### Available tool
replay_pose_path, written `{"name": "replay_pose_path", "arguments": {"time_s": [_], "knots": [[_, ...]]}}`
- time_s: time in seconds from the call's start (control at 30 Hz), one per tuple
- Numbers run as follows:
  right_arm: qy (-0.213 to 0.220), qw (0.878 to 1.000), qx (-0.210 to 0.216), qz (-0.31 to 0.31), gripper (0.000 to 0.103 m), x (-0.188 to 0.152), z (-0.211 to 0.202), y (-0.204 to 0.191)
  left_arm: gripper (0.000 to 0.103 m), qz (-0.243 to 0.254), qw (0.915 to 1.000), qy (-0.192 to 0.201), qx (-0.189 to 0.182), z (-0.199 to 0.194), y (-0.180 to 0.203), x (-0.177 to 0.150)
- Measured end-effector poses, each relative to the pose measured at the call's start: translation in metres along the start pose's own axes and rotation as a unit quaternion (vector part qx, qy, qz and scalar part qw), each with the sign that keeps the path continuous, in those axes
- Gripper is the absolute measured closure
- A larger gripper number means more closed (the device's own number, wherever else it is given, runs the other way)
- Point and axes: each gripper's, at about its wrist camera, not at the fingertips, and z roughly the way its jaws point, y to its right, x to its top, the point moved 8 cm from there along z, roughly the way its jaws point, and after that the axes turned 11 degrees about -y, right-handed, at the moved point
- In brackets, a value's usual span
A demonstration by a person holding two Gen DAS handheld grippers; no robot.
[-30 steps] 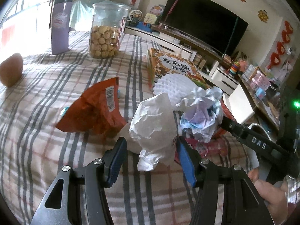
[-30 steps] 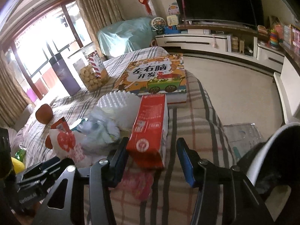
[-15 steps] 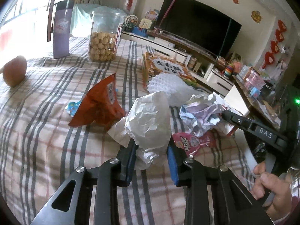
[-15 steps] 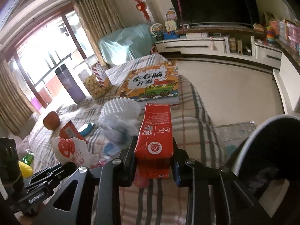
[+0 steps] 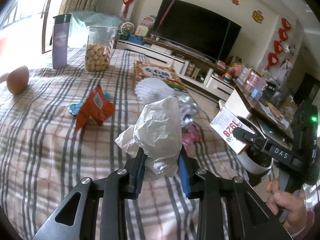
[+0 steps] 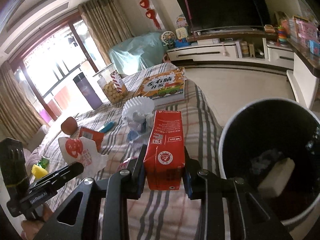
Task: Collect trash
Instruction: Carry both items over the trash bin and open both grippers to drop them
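Observation:
My left gripper (image 5: 162, 161) is shut on a crumpled white paper bag (image 5: 160, 128) and holds it above the checked tablecloth (image 5: 40, 150). My right gripper (image 6: 164, 172) is shut on a red milk carton (image 6: 167, 146), lifted off the table just left of the white trash bin (image 6: 228, 150). The carton (image 5: 230, 130) and the bin (image 5: 252, 162) also show at the right in the left wrist view. An orange snack bag (image 5: 94, 110), a pink wrapper (image 5: 191, 134), a white foam net (image 6: 138, 105) and crumpled plastic (image 6: 138, 124) lie on the table.
A cookie jar (image 5: 98, 50), a purple flask (image 5: 60, 44), a picture book (image 6: 162, 86) and a brown round fruit (image 5: 17, 80) stand farther back. The bin holds a white block (image 6: 276, 176). A TV cabinet (image 6: 230, 52) lies beyond the floor.
My left gripper closed on the paper bag and lifted it. My right gripper closed on the red carton, lifted it and moved right, next to the bin.

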Motion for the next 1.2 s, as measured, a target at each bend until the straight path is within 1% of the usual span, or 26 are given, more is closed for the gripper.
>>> {"name": "replay_pose_path", "arguments": {"time_s": [0.17, 0.3, 0.5, 0.87, 1.2], "knots": [[0.003, 1.000, 0.000, 0.007, 0.072, -0.013, -0.013, 0.005, 0.074, 0.010, 0.9998, -0.013, -0.013, 0.001, 0.017, -0.015], [0.010, 1.000, -0.001, 0.012, 0.072, -0.017, -0.024, 0.011, 0.074, 0.023, 0.9993, -0.019, -0.022, 0.003, 0.034, -0.018], [0.024, 0.999, -0.008, 0.025, 0.072, -0.022, -0.043, 0.026, 0.074, 0.048, 0.9979, -0.024, -0.035, 0.009, 0.061, -0.015], [0.043, 0.997, -0.028, 0.053, 0.072, -0.026, -0.070, 0.064, 0.074, 0.081, 0.9946, -0.038, -0.053, 0.032, 0.095, -0.008], [0.052, 0.995, -0.046, 0.074, 0.072, -0.028, -0.088, 0.096, 0.074, 0.112, 0.9903, -0.050, -0.066, 0.057, 0.128, 0.008]]}}
